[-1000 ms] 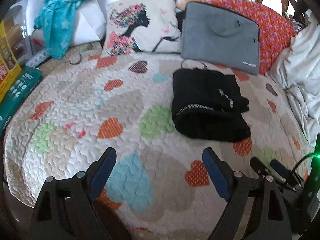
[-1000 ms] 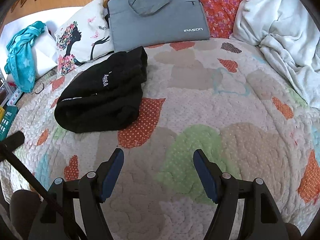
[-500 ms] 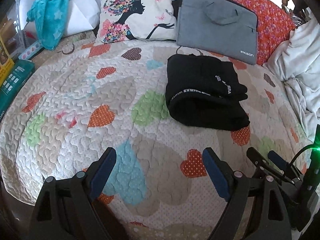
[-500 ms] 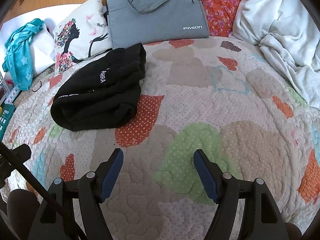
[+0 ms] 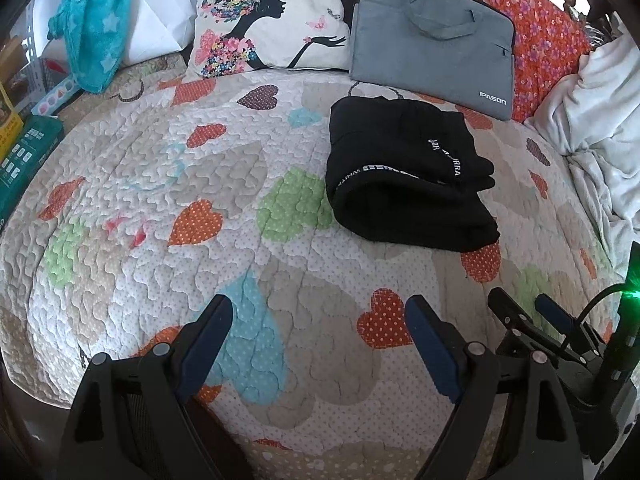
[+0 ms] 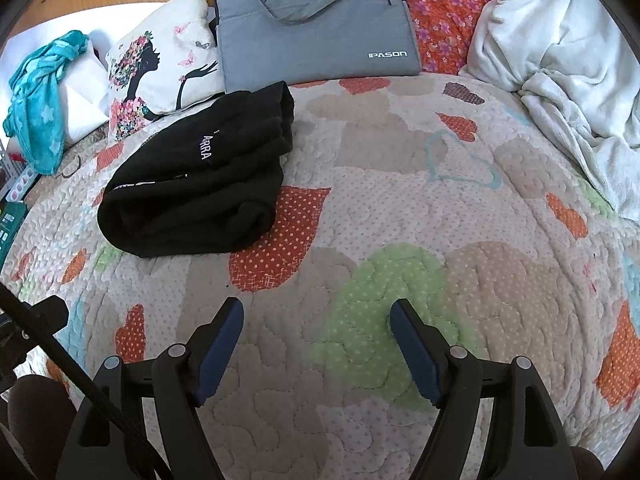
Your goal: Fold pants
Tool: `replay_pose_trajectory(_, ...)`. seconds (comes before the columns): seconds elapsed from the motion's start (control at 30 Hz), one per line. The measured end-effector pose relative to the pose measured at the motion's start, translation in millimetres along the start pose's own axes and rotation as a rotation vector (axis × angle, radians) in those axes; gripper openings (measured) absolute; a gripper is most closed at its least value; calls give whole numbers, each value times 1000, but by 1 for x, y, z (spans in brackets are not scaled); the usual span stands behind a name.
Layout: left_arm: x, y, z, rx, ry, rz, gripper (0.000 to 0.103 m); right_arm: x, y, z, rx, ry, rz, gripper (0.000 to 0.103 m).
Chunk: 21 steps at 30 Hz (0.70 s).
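The black pants lie folded into a thick bundle on the heart-patterned quilt, white lettering on top. They also show in the right wrist view, up and to the left. My left gripper is open and empty, above the quilt, well short of the pants. My right gripper is open and empty, above the quilt to the right of the pants. The right gripper also shows in the left wrist view at the lower right.
A grey laptop bag leans behind the pants, next to a pillow with a woman's silhouette. A teal cloth lies at the far left. A white blanket is heaped at the right. Boxes stand at the left edge.
Both grippers have drawn back a little from the pants, which lie still. Both stay open.
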<state>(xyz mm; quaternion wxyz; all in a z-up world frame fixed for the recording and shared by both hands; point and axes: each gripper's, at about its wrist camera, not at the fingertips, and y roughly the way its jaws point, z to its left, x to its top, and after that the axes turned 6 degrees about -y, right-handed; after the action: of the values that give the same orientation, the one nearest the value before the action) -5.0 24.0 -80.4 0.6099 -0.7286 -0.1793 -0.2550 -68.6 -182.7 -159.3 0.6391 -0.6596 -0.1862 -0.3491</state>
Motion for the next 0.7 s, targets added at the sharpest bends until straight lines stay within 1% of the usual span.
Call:
replay_pose_trajectory(0.3, -1, -2, -1, 0, 5, -6, 87, 0, 0, 2, -13, -18, 0, 82)
replay_pose_trajectory(0.5, -2, -12, -3, 3, 6, -33, 87, -1, 1, 5, -33, -41, 0, 82)
replay_pose_trajectory(0.6, -2, -24, -1, 13, -7, -90, 87, -2, 0, 9, -49, -60, -6, 82)
replay_pose_trajectory(0.7, 0, -45, 1, 41, -15, -190, 87, -2, -5, 12, -58, -80, -27, 82)
